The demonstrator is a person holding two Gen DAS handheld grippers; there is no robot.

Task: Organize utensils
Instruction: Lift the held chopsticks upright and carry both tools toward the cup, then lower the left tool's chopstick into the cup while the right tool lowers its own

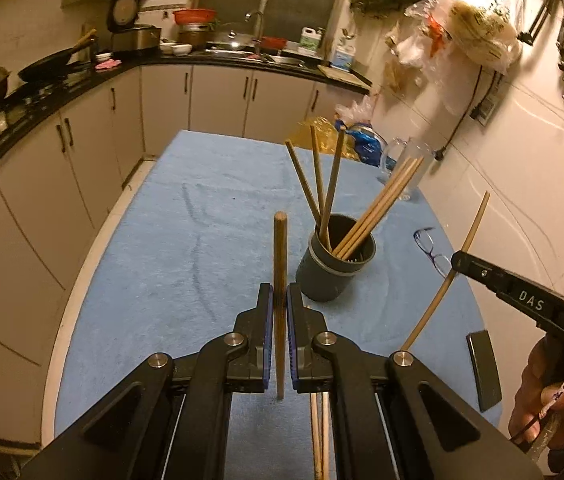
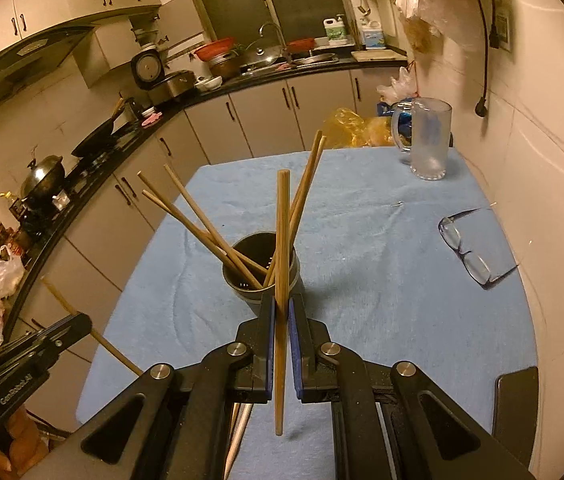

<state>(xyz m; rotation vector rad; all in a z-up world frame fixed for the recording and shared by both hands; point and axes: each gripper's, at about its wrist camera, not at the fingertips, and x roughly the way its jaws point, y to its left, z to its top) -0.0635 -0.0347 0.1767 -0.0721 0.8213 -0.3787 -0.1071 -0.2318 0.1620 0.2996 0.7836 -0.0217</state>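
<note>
Two chopsticks in the air, most of the set already in the cup

The dark grey round plastic utensil cup [image 1: 336,258] stood on the pale blue towelling table cover [image 1: 202,216] with about half a dozen light wooden chopsticks [image 1: 378,208] leaning inside it — that much looked done. The left gripper [image 1: 280,300] was clenched on one brown wooden chopstick [image 1: 280,264], held upright just short of the cup; the right gripper [image 2: 281,312] likewise pinched a second wooden chopstick [image 2: 282,240], close before the cup's rim. Both remained to be dropped in, and two more loose sticks [image 1: 319,432] showed beneath the left gripper — apparently unsorted. Readable writing: "DAS" on the right gripper's arm in the left view; lettering on the left one's was too blurred to make out.
</note>
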